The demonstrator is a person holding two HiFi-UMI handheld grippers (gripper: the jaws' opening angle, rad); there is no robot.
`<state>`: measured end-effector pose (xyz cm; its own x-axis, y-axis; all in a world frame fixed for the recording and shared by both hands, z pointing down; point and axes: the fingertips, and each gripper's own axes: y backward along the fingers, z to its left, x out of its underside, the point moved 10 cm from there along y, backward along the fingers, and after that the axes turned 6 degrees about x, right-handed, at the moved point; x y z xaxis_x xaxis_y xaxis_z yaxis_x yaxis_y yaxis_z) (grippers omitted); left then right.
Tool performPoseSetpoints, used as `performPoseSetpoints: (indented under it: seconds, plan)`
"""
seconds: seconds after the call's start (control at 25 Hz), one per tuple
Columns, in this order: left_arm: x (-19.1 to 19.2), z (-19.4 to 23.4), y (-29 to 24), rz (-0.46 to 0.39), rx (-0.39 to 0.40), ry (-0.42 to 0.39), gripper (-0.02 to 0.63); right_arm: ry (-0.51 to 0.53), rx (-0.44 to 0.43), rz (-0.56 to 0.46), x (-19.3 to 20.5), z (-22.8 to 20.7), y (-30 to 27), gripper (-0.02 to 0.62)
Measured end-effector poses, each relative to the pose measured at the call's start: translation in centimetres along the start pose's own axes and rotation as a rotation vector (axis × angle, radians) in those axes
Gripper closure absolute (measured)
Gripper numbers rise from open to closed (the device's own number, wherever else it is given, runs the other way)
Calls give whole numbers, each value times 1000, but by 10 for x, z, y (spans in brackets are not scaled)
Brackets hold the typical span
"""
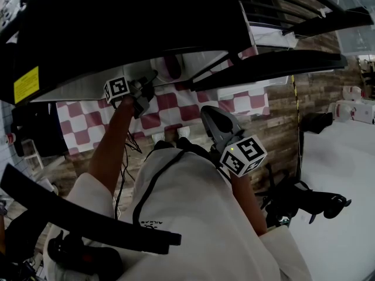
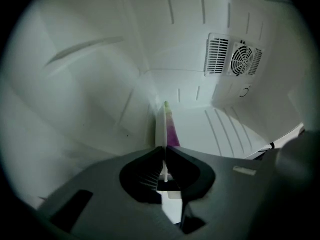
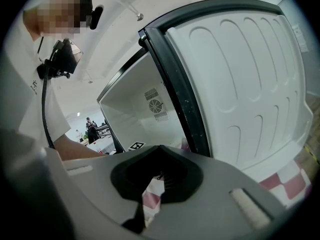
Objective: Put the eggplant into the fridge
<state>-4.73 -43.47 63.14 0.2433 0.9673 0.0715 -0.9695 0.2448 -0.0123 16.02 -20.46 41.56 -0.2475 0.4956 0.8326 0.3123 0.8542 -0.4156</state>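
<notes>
The eggplant [image 2: 170,126] is a thin flat piece, purple with a green tip, seen edge-on. My left gripper [image 2: 165,148] is shut on its near end and holds it inside the white fridge compartment [image 2: 100,84], its tip pointing at the back wall just above the ribbed floor. In the head view the left gripper [image 1: 140,95] reaches in under the fridge's dark top [image 1: 117,28]. My right gripper [image 1: 214,119] hangs outside, lower and to the right. Its jaws [image 3: 159,146] meet with nothing between them, beside the open fridge door [image 3: 240,74].
A fan vent [image 2: 235,59] sits high on the fridge's back wall. A red-and-white checkered cloth [image 1: 176,107] hangs below the fridge against a brick wall. A white surface [image 1: 340,174] lies at the right, and people stand far off in the room behind.
</notes>
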Motion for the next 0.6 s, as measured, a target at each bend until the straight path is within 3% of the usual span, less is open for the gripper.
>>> performPoseSetpoints:
  seconds: [0.4,0.6]
  plan:
    - [-1,-2,-4,-10,-150,4,586,-1,-14,-16,-3,0,1,588]
    - [-1,-5,-7,-11,-182,-8,578,-2,-13,-29,-3,-3,6,588]
